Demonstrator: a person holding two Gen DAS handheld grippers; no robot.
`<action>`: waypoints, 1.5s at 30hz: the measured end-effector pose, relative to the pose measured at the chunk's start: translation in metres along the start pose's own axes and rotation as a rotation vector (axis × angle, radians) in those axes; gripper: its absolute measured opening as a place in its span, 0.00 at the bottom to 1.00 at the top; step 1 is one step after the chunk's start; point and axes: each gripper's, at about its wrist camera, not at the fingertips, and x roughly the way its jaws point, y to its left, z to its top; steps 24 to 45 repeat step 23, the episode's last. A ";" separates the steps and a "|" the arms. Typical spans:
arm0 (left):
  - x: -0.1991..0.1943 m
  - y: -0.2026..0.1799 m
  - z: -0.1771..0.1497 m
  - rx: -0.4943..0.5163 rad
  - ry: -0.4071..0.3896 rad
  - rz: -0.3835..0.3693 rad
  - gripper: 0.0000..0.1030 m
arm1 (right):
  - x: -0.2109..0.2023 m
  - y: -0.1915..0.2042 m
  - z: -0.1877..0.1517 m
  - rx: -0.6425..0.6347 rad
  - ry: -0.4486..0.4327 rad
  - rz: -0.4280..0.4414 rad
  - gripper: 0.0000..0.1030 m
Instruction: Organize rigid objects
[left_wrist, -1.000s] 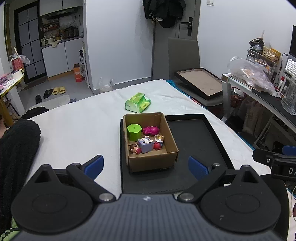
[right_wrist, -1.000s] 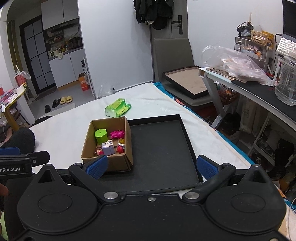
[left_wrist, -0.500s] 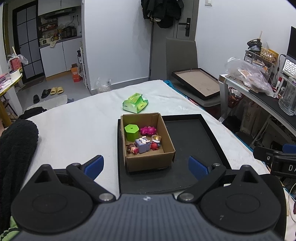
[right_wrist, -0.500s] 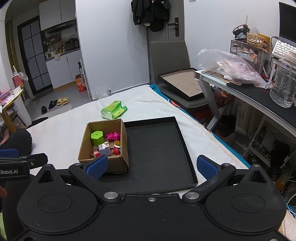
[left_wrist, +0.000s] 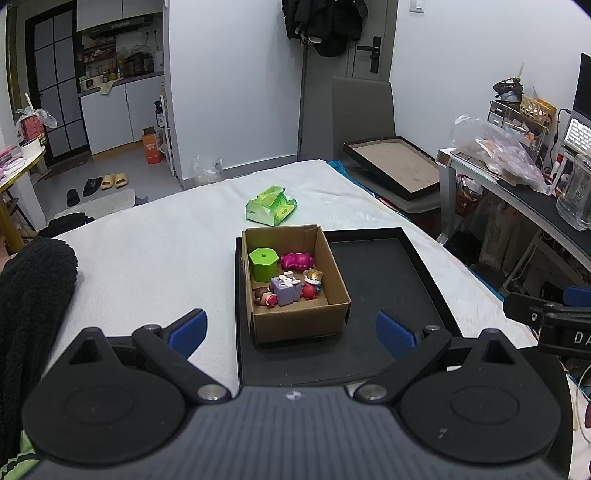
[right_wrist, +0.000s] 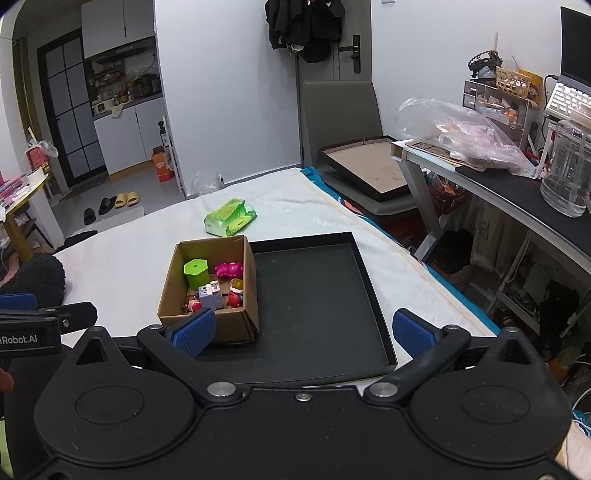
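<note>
A cardboard box (left_wrist: 299, 321) stands in the left part of a black tray (left_wrist: 384, 273) on a white-covered table. In the box lie a green hexagonal container (left_wrist: 263, 263), a pink toy (left_wrist: 296, 260), a purple block toy (left_wrist: 285, 291) and small figurines. The box (right_wrist: 236, 325) and tray (right_wrist: 317, 295) also show in the right wrist view. My left gripper (left_wrist: 291, 332) is open and empty, held back from the box. My right gripper (right_wrist: 303, 332) is open and empty, over the tray's near edge.
A green packet (left_wrist: 271, 210) lies on the cloth beyond the box. A black fuzzy cloth (left_wrist: 33, 295) lies at the left. A desk with a plastic bag (right_wrist: 465, 133) and a jar (right_wrist: 567, 173) stands at the right, a chair with a frame (right_wrist: 369, 170) behind.
Both grippers have drawn back and risen a little from the box and tray. Both stay open and empty. The objects have not moved.
</note>
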 end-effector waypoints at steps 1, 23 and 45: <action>0.000 0.000 0.000 0.000 0.000 0.001 0.94 | 0.000 0.001 0.000 -0.002 0.000 -0.002 1.00; -0.002 0.005 -0.002 -0.021 -0.028 0.002 0.94 | 0.003 0.006 -0.002 -0.005 0.006 0.010 1.00; -0.002 0.005 -0.002 -0.021 -0.028 0.002 0.94 | 0.003 0.006 -0.002 -0.005 0.006 0.010 1.00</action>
